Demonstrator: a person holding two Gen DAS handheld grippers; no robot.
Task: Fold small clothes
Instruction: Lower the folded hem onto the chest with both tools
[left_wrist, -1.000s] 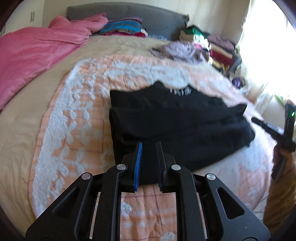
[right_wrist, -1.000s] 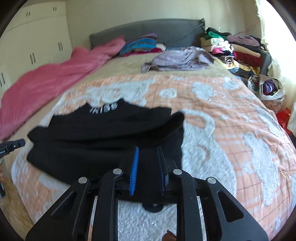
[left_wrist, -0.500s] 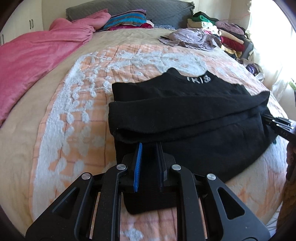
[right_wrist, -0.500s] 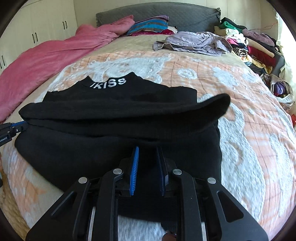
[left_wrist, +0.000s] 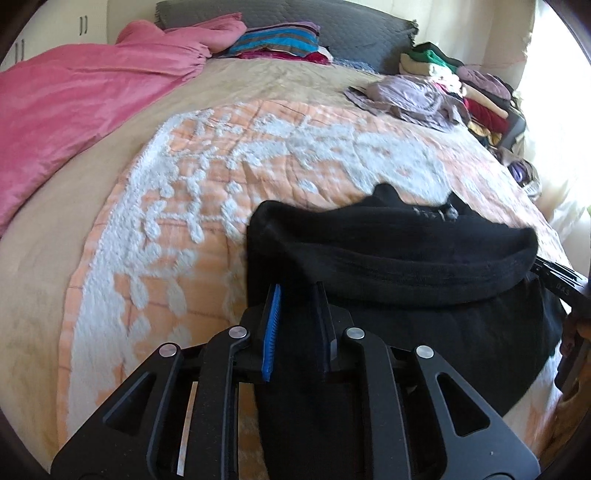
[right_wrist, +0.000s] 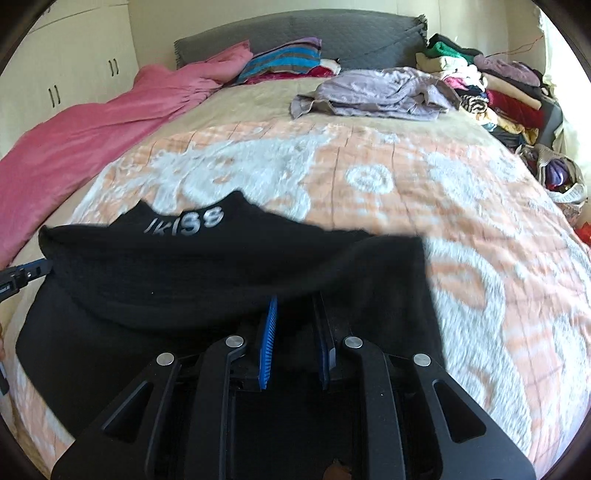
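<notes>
Over the last second the black top (right_wrist: 207, 280) went from lying flat and doubled on the bed to being lifted by its near hem and carried toward the collar. In the right wrist view its raised edge hung as a thick dark roll just short of the white "ikiss" lettering (right_wrist: 184, 223); half a second before, that roll sat lower and nearer the camera. In the left wrist view the same roll (left_wrist: 391, 258) had risen high enough to hide most of the collar, which a second ago showed plainly.

The left tool (left_wrist: 295, 325) stayed pressed together on the hem at the top's left corner, fabric filling the gap between its blue pads. The right tool (right_wrist: 295, 332) did likewise at the right corner. Each tool's tip showed at the edge of the other's view.

The top remained near the foot of the bed, on the peach and white quilt (right_wrist: 406, 177), well apart from the lilac garment (right_wrist: 376, 92) near the headboard.

By my judgement, the bottom-to-collar fold was midway: the hem was airborne and not yet laid down. Both corners probably needed to land level, or the fold would skew.
</notes>
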